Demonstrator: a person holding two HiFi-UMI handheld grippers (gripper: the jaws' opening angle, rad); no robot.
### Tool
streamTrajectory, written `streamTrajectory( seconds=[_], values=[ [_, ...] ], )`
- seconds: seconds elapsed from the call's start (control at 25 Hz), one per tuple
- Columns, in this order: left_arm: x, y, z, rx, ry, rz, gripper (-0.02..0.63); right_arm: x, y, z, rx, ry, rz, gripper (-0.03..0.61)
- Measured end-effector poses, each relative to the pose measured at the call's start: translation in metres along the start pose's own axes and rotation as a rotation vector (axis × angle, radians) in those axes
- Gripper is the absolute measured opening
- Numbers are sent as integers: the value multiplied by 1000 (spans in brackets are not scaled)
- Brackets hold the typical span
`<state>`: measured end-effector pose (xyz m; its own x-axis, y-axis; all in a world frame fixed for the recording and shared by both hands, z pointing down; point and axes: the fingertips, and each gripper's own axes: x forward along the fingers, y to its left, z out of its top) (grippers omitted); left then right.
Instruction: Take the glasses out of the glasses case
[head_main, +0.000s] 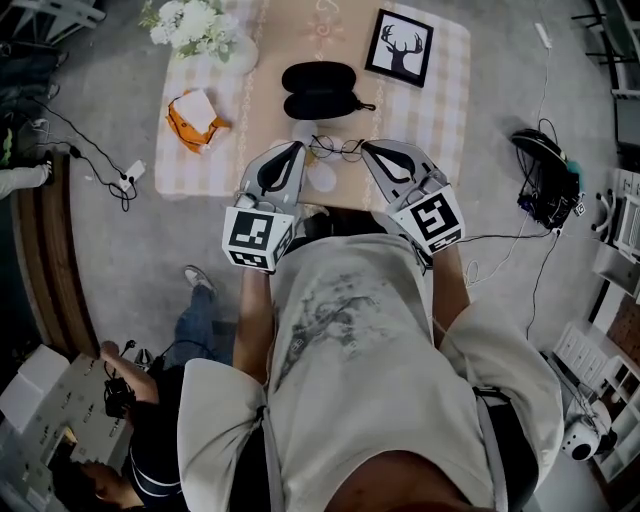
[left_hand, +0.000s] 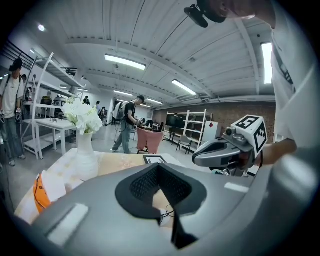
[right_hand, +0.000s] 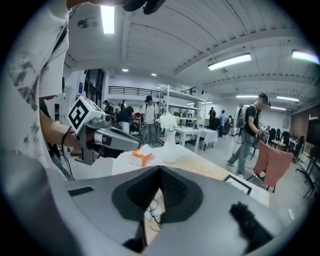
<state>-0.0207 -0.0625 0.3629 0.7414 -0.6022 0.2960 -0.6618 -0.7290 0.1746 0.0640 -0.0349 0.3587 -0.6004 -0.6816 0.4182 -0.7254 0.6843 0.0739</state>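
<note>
- The glasses case (head_main: 320, 88) is lying open on the counter (head_main: 300, 35), with its two black halves side by side.
- The glasses (head_main: 336, 149) are lying out of the case, on the counter just in front of it, on the side nearer to the person.
- The left hand-held gripper (head_main: 297, 146) is pointing at the glasses from the left of the case. Its jaws are closing to a thin slit with the tips together, and they are gripping nothing; only the wire frame is showing through the slit.
- The right hand-held gripper (head_main: 366, 146) is doing the same from the right, jaws together and empty.
- A framed deer picture (head_main: 400, 47) is lying to the right of the case.
- A vase of white flowers (head_main: 205, 25) and an orange object (head_main: 197, 118) are sitting to the left of the case.
</note>
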Motion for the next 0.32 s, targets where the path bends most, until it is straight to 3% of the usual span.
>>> streamTrajectory(
  seconds=[0.32],
  values=[
    [-4, -4, 0, 2, 6, -4, 8, -5, 2, 2, -4, 6, 3, 17]
  ],
)
